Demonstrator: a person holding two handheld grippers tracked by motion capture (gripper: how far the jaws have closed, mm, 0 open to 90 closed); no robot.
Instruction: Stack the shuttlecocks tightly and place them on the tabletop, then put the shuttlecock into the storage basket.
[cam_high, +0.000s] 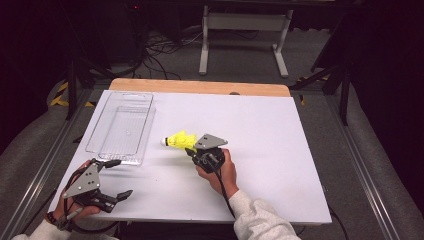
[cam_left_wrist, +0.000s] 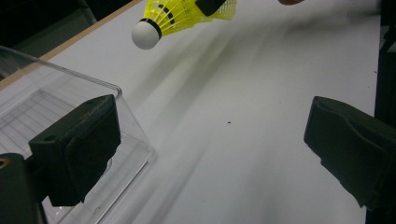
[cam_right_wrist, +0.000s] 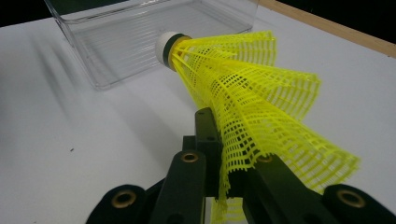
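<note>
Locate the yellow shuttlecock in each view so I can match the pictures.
High view: shuttlecock at table centre, held by the right gripper.
Left gripper view: top edge, left of centre, white cork toward lower left.
Right gripper view: centre, skirt pinched between the fingers.
Shared landmark: clear plastic box.

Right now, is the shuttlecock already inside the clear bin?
No, the right gripper holds the shuttlecock by its yellow skirt above the table, beside the clear bin.
</note>
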